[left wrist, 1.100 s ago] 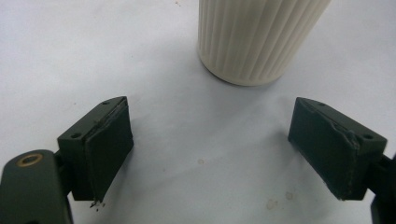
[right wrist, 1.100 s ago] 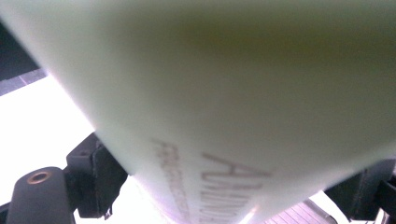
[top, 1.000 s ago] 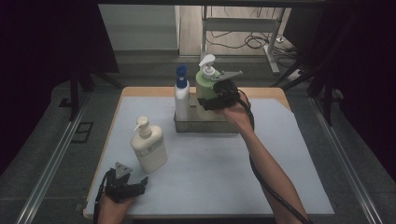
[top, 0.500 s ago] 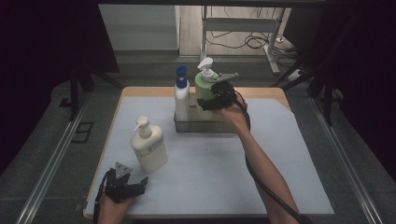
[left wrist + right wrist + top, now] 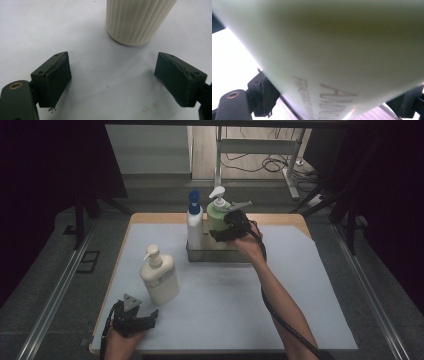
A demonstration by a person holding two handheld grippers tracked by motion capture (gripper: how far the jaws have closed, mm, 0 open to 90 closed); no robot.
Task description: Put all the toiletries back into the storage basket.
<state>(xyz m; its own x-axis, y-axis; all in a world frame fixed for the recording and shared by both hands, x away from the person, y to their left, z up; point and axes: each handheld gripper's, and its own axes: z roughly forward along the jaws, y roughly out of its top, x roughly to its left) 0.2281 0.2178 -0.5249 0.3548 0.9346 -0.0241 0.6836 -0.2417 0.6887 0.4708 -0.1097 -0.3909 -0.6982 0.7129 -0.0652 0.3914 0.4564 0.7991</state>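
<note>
On the table (image 5: 320, 285), covered by a pale sheet, a metal tray (image 5: 200, 255) is sitting toward the far edge. Tray is holding two pump bottles upright: a white bottle with a blue pump (image 5: 194, 222) on its left side, and a pale green bottle (image 5: 216, 215) with a white pump just beside it on the right; whether the green one's base is fully resting on the tray floor, cannot tell. A third one, the cream pump bottle (image 5: 160, 279), is standing upright outside the tray on the sheet, nearer the person, left of centre.

Counting: one table, one tray, three pump bottles (two in tray, one out), two grippers.

Right gripper (image 5: 226, 227) is reaching over the tray, its jaws standing wide and clamping the green bottle (image 5: 342, 50) from both sides; in the right gripper view the bottle body is pressing between the two pads, with faint lettering showing on it and the tray rim below.

Left gripper (image 5: 134, 316) is resting low at the near-left edge of the table, jaws spread wide and gripping nothing. In the left gripper view the ribbed base of the cream bottle (image 5: 137, 21) is standing just ahead of the left gripper (image 5: 125, 82), apart from both pads; bare sheet is lying between the jaws.
</note>
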